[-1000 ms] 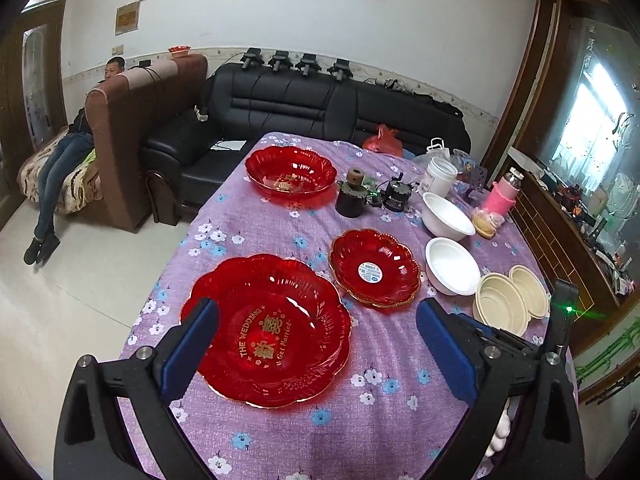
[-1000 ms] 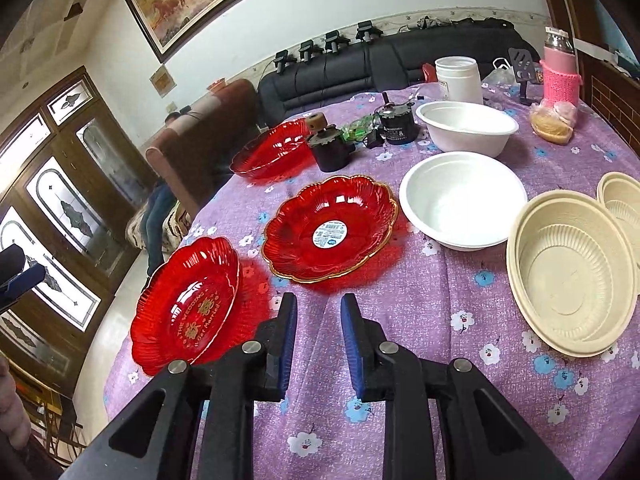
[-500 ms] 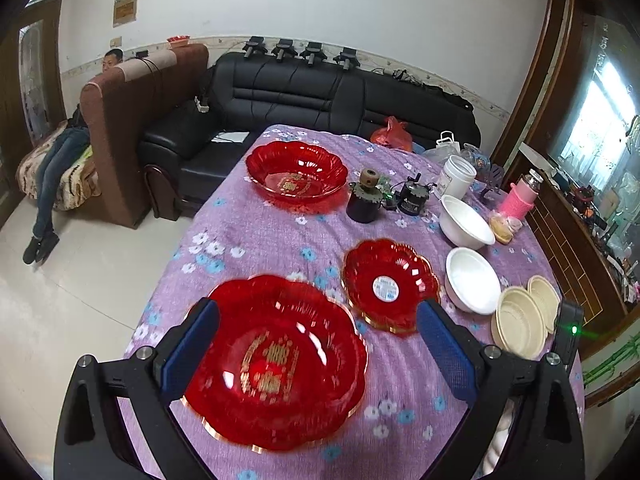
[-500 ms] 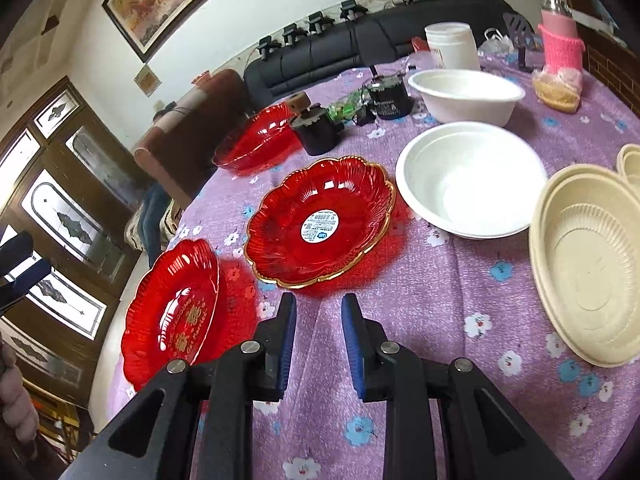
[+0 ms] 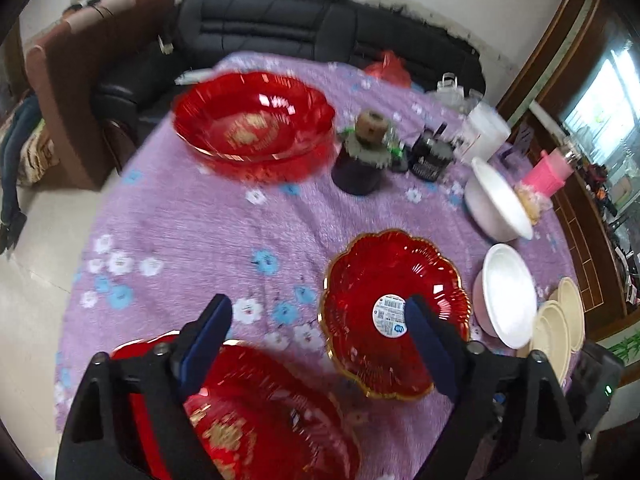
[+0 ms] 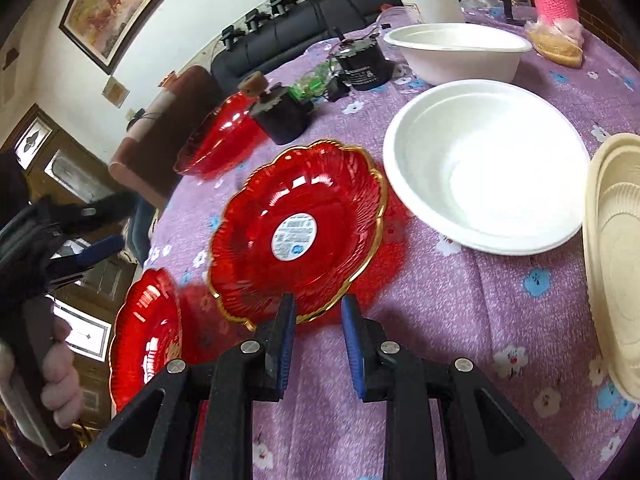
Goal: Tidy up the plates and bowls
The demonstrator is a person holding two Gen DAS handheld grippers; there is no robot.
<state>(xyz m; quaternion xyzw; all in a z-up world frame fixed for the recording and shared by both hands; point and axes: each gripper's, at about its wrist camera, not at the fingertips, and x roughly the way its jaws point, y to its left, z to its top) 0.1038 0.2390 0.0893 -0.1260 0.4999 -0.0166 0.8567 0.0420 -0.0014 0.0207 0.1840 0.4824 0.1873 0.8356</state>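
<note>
A gold-rimmed red plate (image 6: 298, 236) with a white sticker lies mid-table; it also shows in the left wrist view (image 5: 394, 314). My right gripper (image 6: 318, 312) is narrowly open and empty, its tips at the plate's near rim. My left gripper (image 5: 318, 326) is wide open and empty above a large red plate (image 5: 260, 420), seen too in the right wrist view (image 6: 146, 332). A big red bowl (image 5: 254, 120) sits at the far end. Two white bowls (image 6: 486, 164) (image 6: 458, 52) and stacked beige bowls (image 6: 618, 256) are on the right.
A purple flowered cloth (image 5: 192, 216) covers the table. A dark jar (image 5: 360, 158), a black gadget (image 5: 432, 156), a white tub (image 5: 484, 132) and a pink bottle (image 5: 550, 172) stand at the back. A black sofa (image 5: 280, 24) is behind. The left hand (image 6: 56, 380) shows at the left edge.
Both grippers have moved forward and lower over the table. The right gripper's tips now reach the gold-rimmed plate's near rim. The large red plate slid under the left gripper.
</note>
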